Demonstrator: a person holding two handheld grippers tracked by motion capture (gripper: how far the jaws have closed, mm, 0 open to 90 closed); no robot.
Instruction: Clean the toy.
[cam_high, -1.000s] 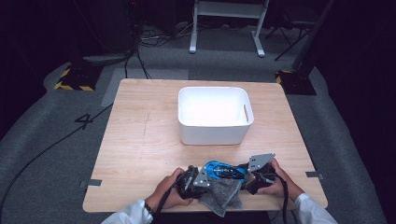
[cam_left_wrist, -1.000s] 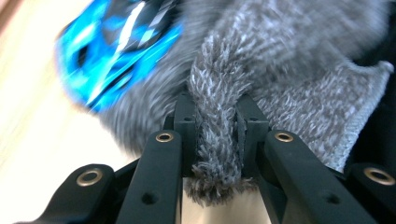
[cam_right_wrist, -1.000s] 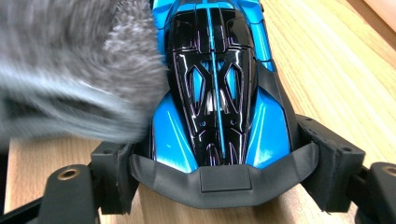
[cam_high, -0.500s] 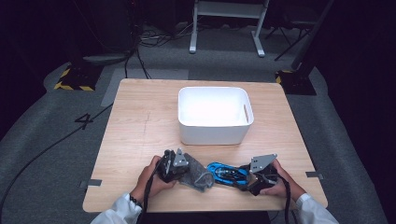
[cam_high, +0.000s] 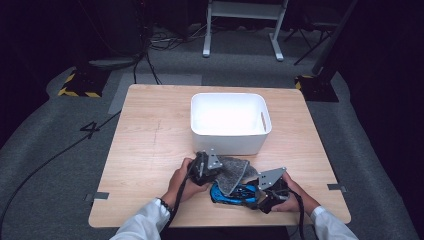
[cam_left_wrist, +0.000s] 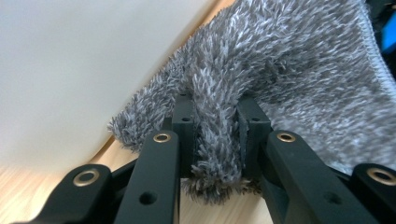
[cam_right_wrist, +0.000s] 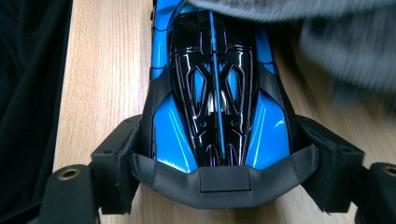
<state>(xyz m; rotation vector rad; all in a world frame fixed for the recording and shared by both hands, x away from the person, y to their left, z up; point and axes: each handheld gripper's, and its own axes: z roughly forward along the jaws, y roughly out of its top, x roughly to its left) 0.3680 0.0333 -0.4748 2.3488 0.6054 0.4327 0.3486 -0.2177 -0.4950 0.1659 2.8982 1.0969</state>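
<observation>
Jaws clamped: cloth, toy car

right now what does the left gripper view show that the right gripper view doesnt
The left gripper view shows the left claw pinching a fold of the grey fuzzy cloth, with the white bin wall close beside it. The right gripper view shows the right claw clamped on the tail of the blue and black toy car. Both show the cloth and the wooden table.
</observation>
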